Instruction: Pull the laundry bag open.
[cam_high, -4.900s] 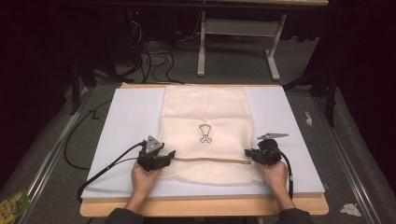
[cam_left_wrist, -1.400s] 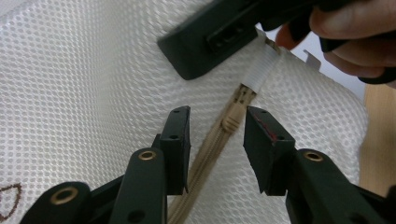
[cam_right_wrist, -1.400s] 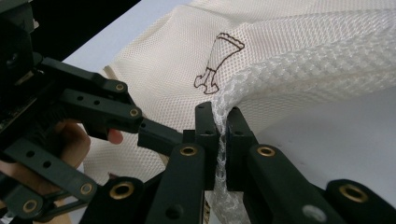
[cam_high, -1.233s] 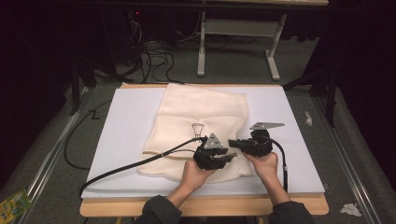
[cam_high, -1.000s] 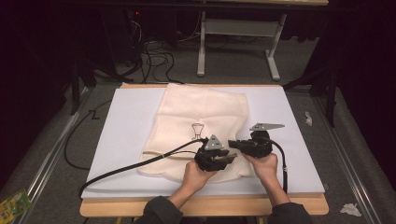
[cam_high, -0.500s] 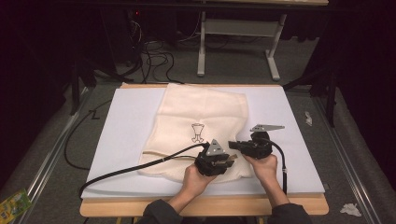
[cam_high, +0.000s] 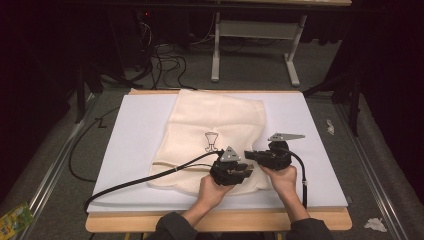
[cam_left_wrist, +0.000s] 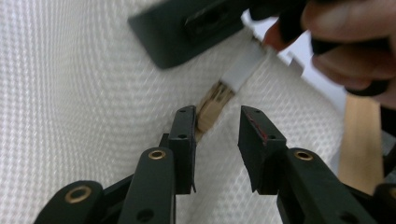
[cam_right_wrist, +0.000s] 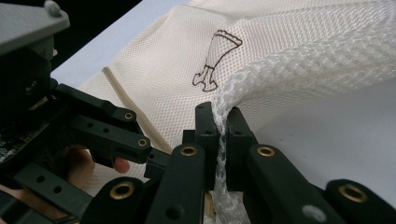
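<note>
A cream mesh bag (cam_high: 210, 140) lies flat on the white board (cam_high: 135, 135), left of centre, nothing visible inside it. The right gripper (cam_right_wrist: 218, 133) is clamped on a bunched fold of mesh at the bag's near right edge. The left gripper (cam_left_wrist: 217, 135), jaws narrowly apart and just closing, straddles the zip pull (cam_left_wrist: 212, 105). Since earlier, the bag's left side has been dragged rightward and rumpled.
</note>
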